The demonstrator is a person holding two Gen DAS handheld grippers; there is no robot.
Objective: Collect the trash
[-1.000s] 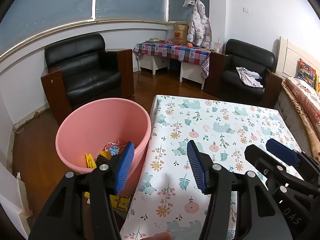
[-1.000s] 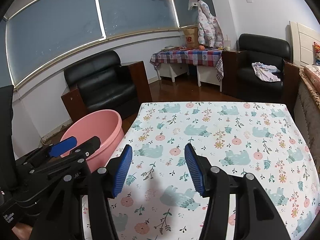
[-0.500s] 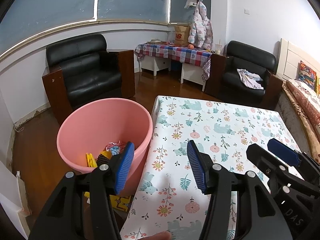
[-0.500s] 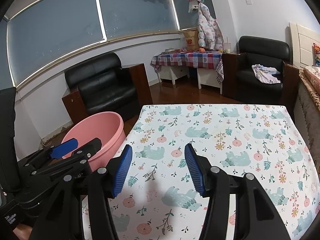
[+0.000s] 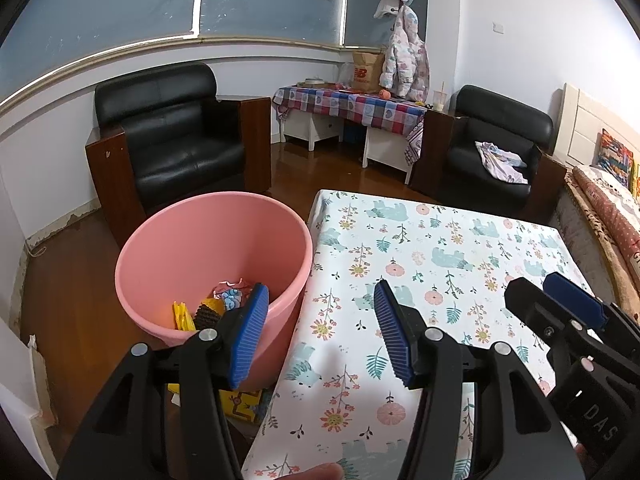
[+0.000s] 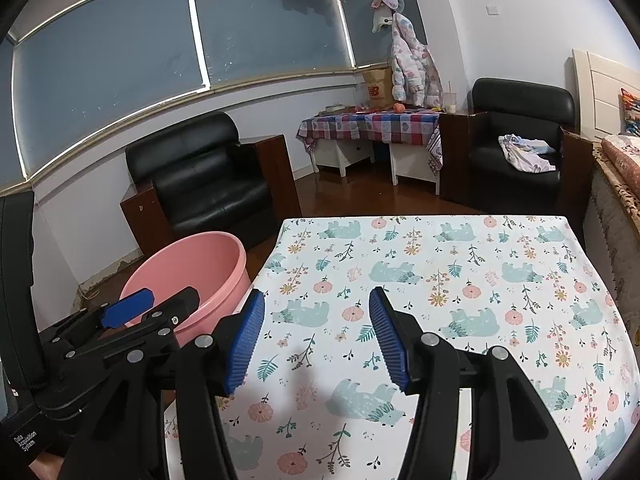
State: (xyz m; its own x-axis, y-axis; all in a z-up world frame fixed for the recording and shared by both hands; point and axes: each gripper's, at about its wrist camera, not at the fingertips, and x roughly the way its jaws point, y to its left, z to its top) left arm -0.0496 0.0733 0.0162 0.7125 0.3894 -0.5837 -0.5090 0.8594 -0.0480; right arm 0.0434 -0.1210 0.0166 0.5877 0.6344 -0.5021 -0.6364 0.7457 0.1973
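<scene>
Trash (image 5: 208, 308), a little heap of crumpled wrappers in yellow, pink and blue, lay at the bottom of the round pink plastic tub (image 5: 168, 248). The tub stood on the wooden floor, just beyond the left jaw of the left gripper (image 5: 320, 332) and touching the side of the table. A yellow printed wrapper (image 5: 240, 404) lay on the floor under the tub's near side, below that same left jaw. It looked like one piece not picked up yet.

The left gripper's blue ridged jaws stood wide apart with nothing between them. Past its right jaw was the table's white cloth with bears and flowers (image 5: 440, 264), and it had no trash on it that I could see.

The right gripper (image 6: 316, 336) had its jaws wide too, and they held nothing. Beyond its left jaw the pink tub showed, and ahead of both jaws was only the cloth.

Things could go wrong from here. The tub was light and close, so a bump from the left gripper might tip it and spill the wrappers. The piece on the floor was partly hidden under the tub, so it could be missed. A low grab at the table might pinch the cloth and drag it.
</scene>
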